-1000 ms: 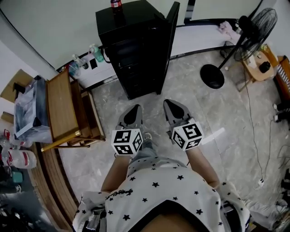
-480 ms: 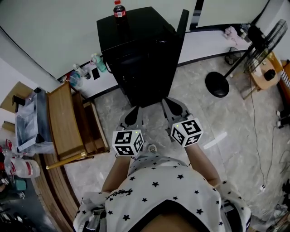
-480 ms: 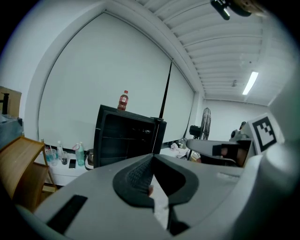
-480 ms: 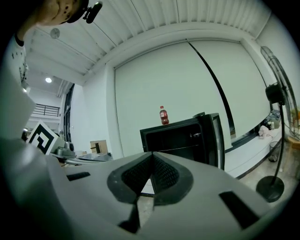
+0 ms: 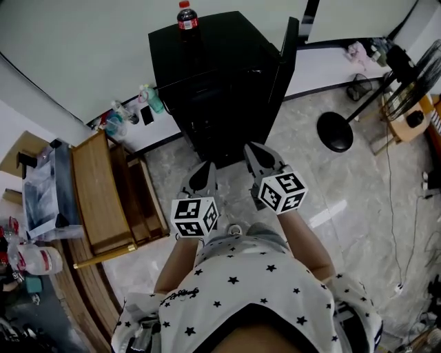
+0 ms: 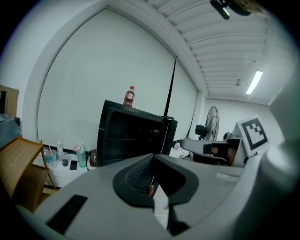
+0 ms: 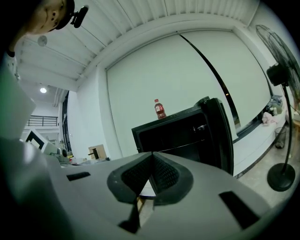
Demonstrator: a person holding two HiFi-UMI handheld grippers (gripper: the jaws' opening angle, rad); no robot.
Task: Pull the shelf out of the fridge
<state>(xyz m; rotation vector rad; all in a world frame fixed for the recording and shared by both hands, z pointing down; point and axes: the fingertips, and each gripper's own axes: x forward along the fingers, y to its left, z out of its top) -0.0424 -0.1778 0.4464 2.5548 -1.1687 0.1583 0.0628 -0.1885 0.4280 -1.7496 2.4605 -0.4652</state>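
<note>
Left hand-held gripper (image 5: 204, 167) and right hand-held gripper (image 5: 252, 148), both pressed together, face the open fridge (image 5: 220, 83), bottle (image 5: 186, 15) atop.

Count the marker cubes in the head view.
2. One marker cube sits on the left gripper, the other marker cube on the right gripper. Both are low in the frame, in front of the open fridge. None appears hidden.

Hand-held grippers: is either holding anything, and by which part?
Nothing is held. The left hand-held gripper and the right hand-held gripper both have their jaws together and empty, neither touching the open black fridge.
</note>
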